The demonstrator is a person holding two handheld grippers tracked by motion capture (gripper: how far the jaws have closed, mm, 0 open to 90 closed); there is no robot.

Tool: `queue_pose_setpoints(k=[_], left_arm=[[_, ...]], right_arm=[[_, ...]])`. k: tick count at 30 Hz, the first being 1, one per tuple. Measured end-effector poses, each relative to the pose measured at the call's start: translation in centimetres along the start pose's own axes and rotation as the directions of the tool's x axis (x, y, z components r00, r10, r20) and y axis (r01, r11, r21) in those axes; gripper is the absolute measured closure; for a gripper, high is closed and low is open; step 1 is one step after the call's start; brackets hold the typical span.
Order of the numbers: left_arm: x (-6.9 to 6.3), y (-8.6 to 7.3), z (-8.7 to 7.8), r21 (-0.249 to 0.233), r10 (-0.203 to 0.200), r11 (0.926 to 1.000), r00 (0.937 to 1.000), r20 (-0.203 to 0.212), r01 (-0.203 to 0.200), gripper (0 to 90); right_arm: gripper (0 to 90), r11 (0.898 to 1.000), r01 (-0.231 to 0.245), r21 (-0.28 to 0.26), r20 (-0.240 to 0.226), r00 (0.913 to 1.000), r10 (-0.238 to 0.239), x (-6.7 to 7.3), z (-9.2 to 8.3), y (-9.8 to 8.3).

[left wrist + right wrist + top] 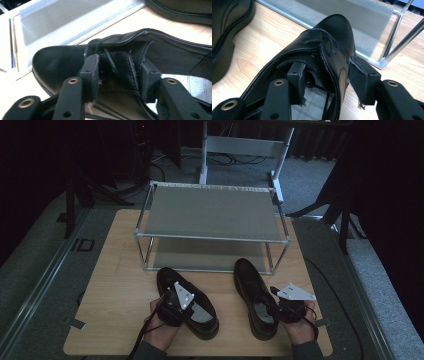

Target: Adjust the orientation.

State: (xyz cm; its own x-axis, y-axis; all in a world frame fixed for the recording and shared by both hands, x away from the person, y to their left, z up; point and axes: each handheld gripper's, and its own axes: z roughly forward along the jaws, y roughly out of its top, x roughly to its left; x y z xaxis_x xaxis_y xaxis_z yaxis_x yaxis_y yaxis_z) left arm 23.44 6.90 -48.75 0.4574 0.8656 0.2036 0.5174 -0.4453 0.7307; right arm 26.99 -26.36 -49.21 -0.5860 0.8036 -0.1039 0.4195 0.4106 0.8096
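Observation:
Two black leather lace-up shoes stand on the wooden table (pixel 120 290), toes toward a metal rack. My left gripper (pixel 179 304) is at the left shoe (pixel 167 277). In the left gripper view its jaws (pixel 121 75) close on the shoe's (pixel 55 62) laced upper and tongue, with leather filling the gap between the pads. My right gripper (pixel 274 307) is at the right shoe (pixel 248 277). In the right gripper view it (pixel 328 80) straddles the side wall of that shoe (pixel 337 27), one pad inside and one outside, with gaps on both sides.
A two-shelf metal shoe rack (pixel 210 212) stands just beyond the shoes, with both grey shelves bare. Its lower shelf (pixel 367 20) lies close to the right shoe's toe. The other shoe (pixel 227 25) sits a hand's width to the left. Dark floor surrounds the table.

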Motion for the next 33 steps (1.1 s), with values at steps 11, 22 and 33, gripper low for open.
queue_pose_setpoints(k=[11, 22, 33], left_arm=[[-3.9, 1.2, -0.1, -0.052, -0.016, 0.9984, 0.9945, 0.103, 0.021, 64.6], [-7.3, 3.6, 1.5, -0.123, -0.021, 0.9918, 0.9937, 0.11, 0.035, 66.6], [-9.0, 3.7, 1.8, -0.139, 0.001, 0.9903, 0.9958, 0.092, 0.012, 66.5]], right_arm=[[49.6, 1.0, -0.026, -0.011, -0.027, 0.9993, 0.025, -0.3, -0.2, -0.3], [51.5, 0.999, -0.039, -0.017, -0.049, 0.998, 0.039, -0.5, -0.3, -0.4], [50.3, 0.999, -0.043, -0.013, -0.06, 0.9973, 0.042, -0.7, -0.5, -0.5]])
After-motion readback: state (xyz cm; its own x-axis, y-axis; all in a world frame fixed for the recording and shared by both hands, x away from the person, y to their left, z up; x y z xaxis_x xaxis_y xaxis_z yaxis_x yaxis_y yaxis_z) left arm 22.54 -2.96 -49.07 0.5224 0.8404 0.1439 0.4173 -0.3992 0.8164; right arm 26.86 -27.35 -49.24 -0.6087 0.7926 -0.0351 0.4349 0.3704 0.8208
